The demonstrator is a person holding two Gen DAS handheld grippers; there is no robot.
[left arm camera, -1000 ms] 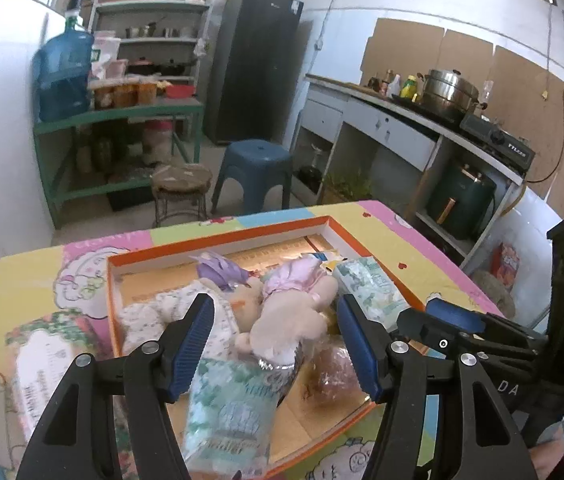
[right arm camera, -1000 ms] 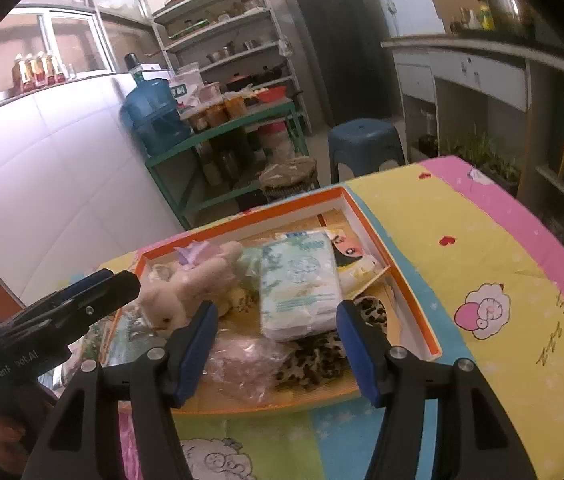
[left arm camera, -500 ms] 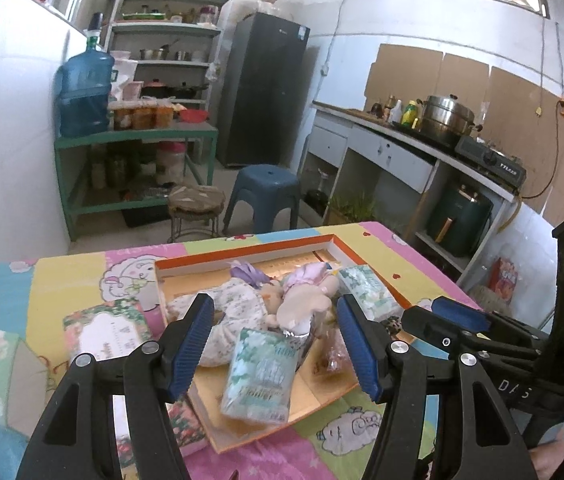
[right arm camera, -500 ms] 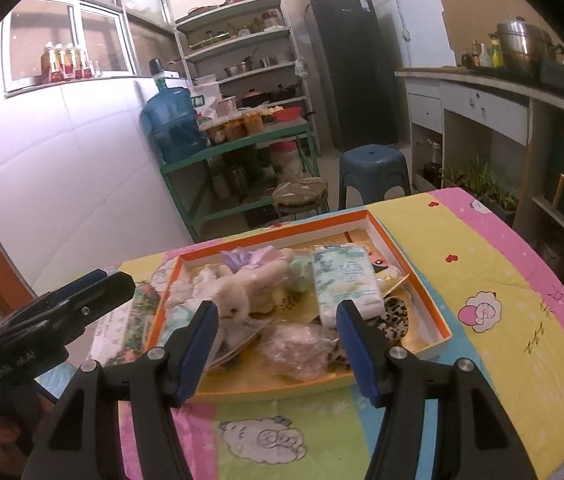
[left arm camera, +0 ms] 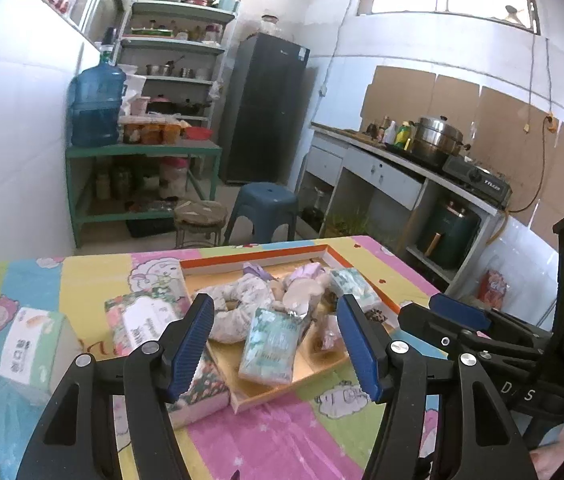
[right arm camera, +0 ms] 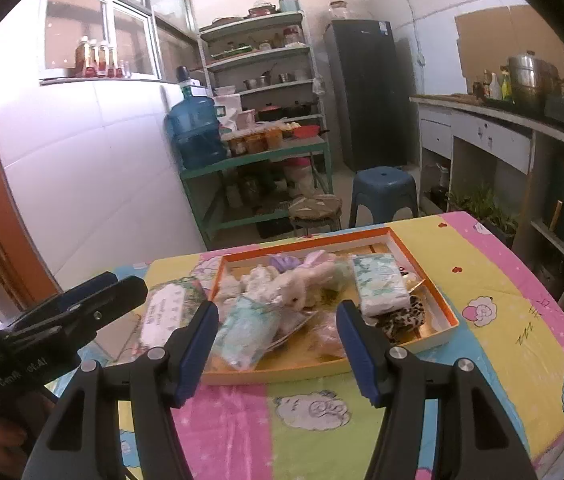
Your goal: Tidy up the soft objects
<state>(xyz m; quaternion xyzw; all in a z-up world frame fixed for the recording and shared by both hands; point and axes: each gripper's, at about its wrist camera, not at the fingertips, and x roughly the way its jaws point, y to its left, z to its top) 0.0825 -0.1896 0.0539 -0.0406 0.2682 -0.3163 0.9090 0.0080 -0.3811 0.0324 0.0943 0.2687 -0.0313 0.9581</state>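
A: Start close in. What are the two hand-held grippers doing?

B: The left hand-held gripper [left arm camera: 278,340] has its blue pads spread wide with nothing between them. The right hand-held gripper [right arm camera: 278,346] is the same, jaws apart and empty. Both hang above the near edge of the table [right arm camera: 521,320], short of the tray.

A: And the soft things?

B: Piled in the orange-rimmed tray [right arm camera: 447,316]. Nearest is a teal tissue pack [right arm camera: 244,334] leaning on the front, then a crinkly clear bag [left arm camera: 327,334] and a leopard-print scrunchie [right arm camera: 401,318]. Behind those are a plush rabbit [right arm camera: 297,284], a second tissue pack [right arm camera: 379,284] and a purple bow [right arm camera: 282,260]. Two flat printed packs [left arm camera: 142,320] lie left of the tray, on the cloth.

A: So which step is this?

B: I'd say a pause between picks; nothing is gripped. The next move likely calls for lowering one gripper over a single item, probably the near tissue pack, and closing gently so it doesn't drag its neighbours.
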